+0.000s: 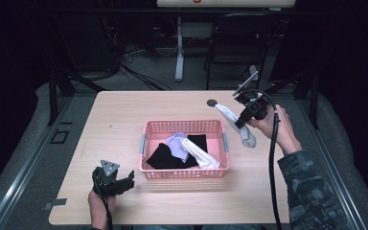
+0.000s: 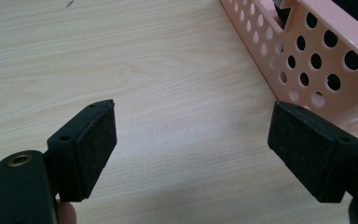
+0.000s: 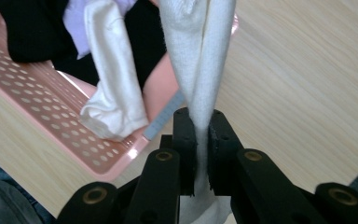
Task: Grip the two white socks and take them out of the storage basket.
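Right of the pink basket (image 1: 186,173), white sock (image 1: 231,117) pinched mid-length in right gripper (image 1: 242,120), long axis slanting; left gripper (image 1: 127,183) fingers apart, empty.

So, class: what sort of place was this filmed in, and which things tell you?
Probably a lab or workshop rather than a home. A bare wooden table stands in a dark room, cables trail over the floor behind it, and a desk leg and chair stand beyond.

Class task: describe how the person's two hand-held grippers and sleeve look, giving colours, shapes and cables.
Both are black. The left hand-held gripper carries a grey three-cornered plate and has rough rectangular pads. The right hand-held gripper trails a black cable. The sleeve is grey camouflage.
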`<state>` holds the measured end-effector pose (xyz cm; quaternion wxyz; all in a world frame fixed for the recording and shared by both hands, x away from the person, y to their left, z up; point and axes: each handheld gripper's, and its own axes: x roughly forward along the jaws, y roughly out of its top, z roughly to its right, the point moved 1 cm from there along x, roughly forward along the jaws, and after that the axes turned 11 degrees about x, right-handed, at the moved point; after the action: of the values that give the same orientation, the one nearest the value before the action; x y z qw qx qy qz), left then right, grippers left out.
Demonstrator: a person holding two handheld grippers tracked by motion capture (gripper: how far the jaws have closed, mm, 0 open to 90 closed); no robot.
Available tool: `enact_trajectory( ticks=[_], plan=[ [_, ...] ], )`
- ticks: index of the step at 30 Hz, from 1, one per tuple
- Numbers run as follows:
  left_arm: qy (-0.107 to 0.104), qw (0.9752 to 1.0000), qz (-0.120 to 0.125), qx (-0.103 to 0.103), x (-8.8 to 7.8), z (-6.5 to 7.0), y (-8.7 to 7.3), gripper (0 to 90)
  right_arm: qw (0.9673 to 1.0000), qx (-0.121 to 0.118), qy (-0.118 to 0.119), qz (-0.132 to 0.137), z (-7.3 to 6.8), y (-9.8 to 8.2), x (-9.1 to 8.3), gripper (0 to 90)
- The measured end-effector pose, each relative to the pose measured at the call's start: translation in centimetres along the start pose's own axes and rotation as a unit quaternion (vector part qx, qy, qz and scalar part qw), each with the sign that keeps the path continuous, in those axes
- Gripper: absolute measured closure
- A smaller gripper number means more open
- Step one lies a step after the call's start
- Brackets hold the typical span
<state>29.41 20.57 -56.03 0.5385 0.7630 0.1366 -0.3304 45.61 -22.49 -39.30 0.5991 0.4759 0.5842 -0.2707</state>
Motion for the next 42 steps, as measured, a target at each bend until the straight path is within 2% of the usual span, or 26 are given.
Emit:
enact_trajectory(
  ticks=[5, 6, 8, 10, 14, 16, 20, 21, 22, 26, 35, 42],
  plan=[
    [0.0, 1.0, 0.0, 0.0, 0.0, 0.0, 0.0, 15.5, 0.9997, 0.02, -0.017, 0.004, 1.8, -0.9, -0.1, 83.7],
    [0.001, 1.0, 0.0, -0.001, 0.0, 0.0, 0.0, 15.5, 0.9994, 0.023, -0.026, 0.001, 2.2, -1.0, -0.1, 83.7],
    [0.0, 1.0, 0.0, 0.0, 0.0, 0.0, 0.0, 15.5, 0.9991, 0.031, -0.028, -0.003, 2.8, -1.4, 0.1, 83.8],
    [0.0, 1.0, 0.0, 0.0, 0.0, 0.0, 0.0, 15.6, 0.9986, 0.036, -0.039, -0.008, 3.4, -1.7, 0.4, 83.8],
    [0.001, 1.0, 0.0, 0.0, 0.0, 0.0, 0.0, 15.5, 0.9974, 0.056, -0.045, -0.008, 4.5, -2.4, 1.3, 83.8],
    [0.001, 1.0, 0.0, 0.0, 0.0, 0.0, 0.0, 15.5, 0.9972, 0.063, -0.039, -0.005, 5.1, -2.7, 1.8, 83.8],
    [0.001, 1.0, 0.0, 0.0, 0.0, 0.0, 0.0, 15.6, 0.9964, 0.076, -0.035, -0.011, 6.0, -3.3, 3.0, 83.7],
    [0.001, 1.0, 0.0, 0.0, 0.0, 0.0, 0.0, 15.5, 0.9963, 0.075, -0.035, -0.02, 6.2, -3.4, 3.3, 83.7],
    [0.001, 1.0, 0.0, 0.0, 0.0, 0.0, 0.0, 15.5, 0.996, 0.077, -0.04, -0.022, 6.3, -3.5, 3.7, 83.7],
    [0.0, 1.0, 0.0, 0.0, 0.0, 0.0, 0.0, 15.5, 0.9953, 0.087, -0.033, -0.026, 6.7, -4.0, 5.3, 83.6],
    [0.001, 1.0, 0.0, 0.0, 0.0, 0.0, 0.0, 15.6, 0.9937, 0.09, -0.027, -0.062, 7.1, -4.9, 9.2, 82.7],
    [0.001, 1.0, 0.0, 0.0, 0.0, 0.0, 0.0, 15.5, 0.9921, 0.101, -0.024, -0.071, 7.4, -5.5, 11.4, 81.8]
  ],
)
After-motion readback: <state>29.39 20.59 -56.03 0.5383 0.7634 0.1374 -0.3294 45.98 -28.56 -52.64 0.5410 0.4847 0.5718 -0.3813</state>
